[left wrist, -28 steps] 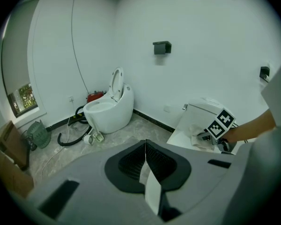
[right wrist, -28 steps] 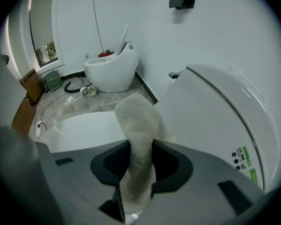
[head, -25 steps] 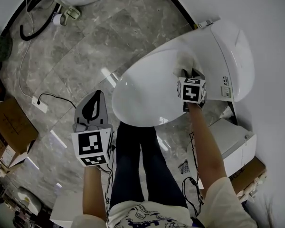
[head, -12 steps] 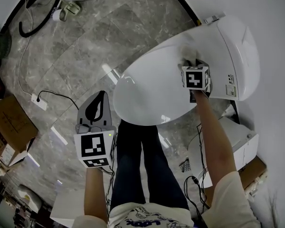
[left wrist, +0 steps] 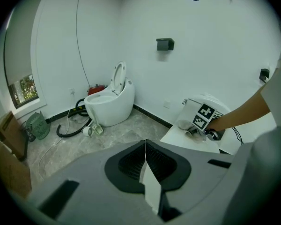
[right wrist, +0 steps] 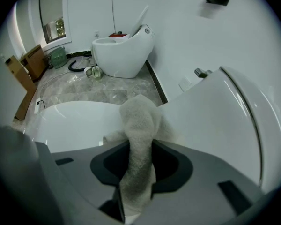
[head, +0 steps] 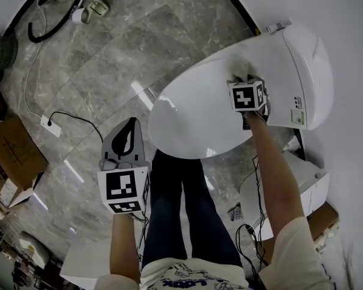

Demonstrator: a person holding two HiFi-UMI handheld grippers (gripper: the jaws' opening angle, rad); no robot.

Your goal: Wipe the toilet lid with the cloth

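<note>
The white toilet lid (head: 199,113) is closed, wide and glossy, with the tank part (head: 302,71) behind it. My right gripper (head: 245,83) is shut on a pale grey cloth (right wrist: 138,139) and presses it onto the back part of the lid (right wrist: 75,121). In the head view the cloth (head: 237,72) peeks out beyond the marker cube. My left gripper (head: 126,139) hangs over the floor left of the bowl, jaws shut with nothing between them (left wrist: 145,165). From the left gripper view the right gripper (left wrist: 196,129) and cloth show far off on the lid (left wrist: 187,137).
A second white toilet (left wrist: 110,100) with raised seat stands by the far wall, a black hose (head: 48,23) beside it. A power strip and cable (head: 48,124) lie on the marble floor. Cardboard boxes (head: 9,156) sit at the left. My legs (head: 181,210) stand before the bowl.
My right gripper with the cloth has slid a little toward the back right of the lid. The left gripper has stayed about where it was.
</note>
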